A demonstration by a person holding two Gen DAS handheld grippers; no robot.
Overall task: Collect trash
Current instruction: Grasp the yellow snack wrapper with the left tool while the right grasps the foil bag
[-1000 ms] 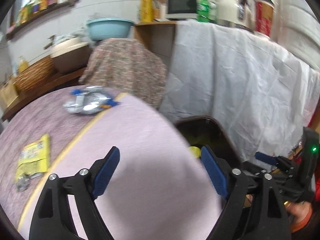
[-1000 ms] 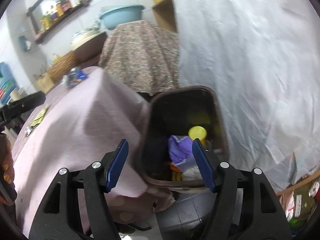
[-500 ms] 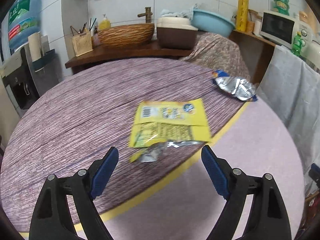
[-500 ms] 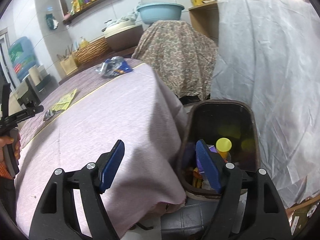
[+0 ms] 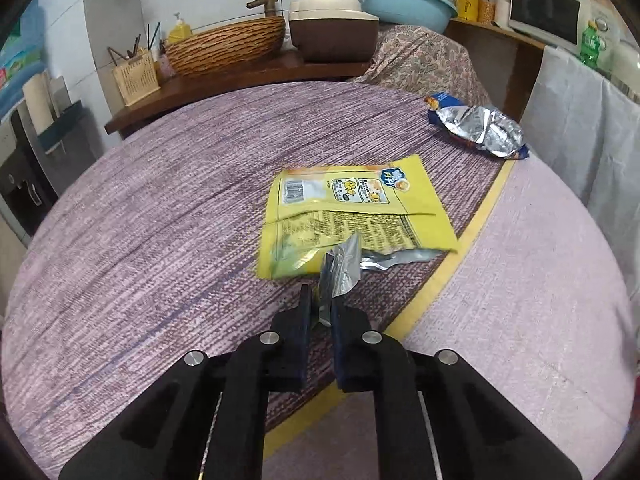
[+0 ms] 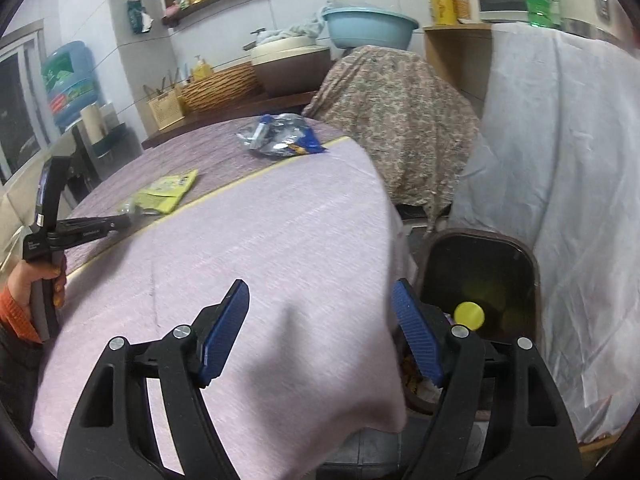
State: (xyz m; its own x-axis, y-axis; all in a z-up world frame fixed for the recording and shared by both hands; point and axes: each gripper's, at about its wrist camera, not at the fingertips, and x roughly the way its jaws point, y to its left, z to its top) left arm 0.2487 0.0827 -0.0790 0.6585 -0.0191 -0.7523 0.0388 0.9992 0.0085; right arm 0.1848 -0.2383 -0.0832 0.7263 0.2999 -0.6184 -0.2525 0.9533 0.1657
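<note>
Trash on the round table (image 5: pixel 160 208) comes to two pieces: a flat yellow wrapper (image 5: pixel 352 208) near the middle of the cloth and a crumpled silver and blue bag (image 5: pixel 478 130) beyond it, close to the table's far edge. The left gripper (image 5: pixel 320 316) has just closed, its jaws pressed nearly together on the torn silver flap (image 5: pixel 340 268) at the wrapper's near end, which stands up crinkled between the dark pads. The wrapper is a rectangle of glossy printed foil, creased across its middle, and its long axis runs away from the gripper towards the table's far side. The right gripper (image 6: pixel 320 332) hangs over the table's near overhang with its ribbed blue pads (image 6: pixel 222 332) spread wide and nothing between them. The tablecloth is woven, streaked purple on top, with a yellow band where it turns to plain pale lilac. Beside the table's draped edge stands a dark brown bin (image 6: pixel 528 264), its opening a rounded rectangle, with a yellow cap (image 6: pixel 469 314) inside.
</note>
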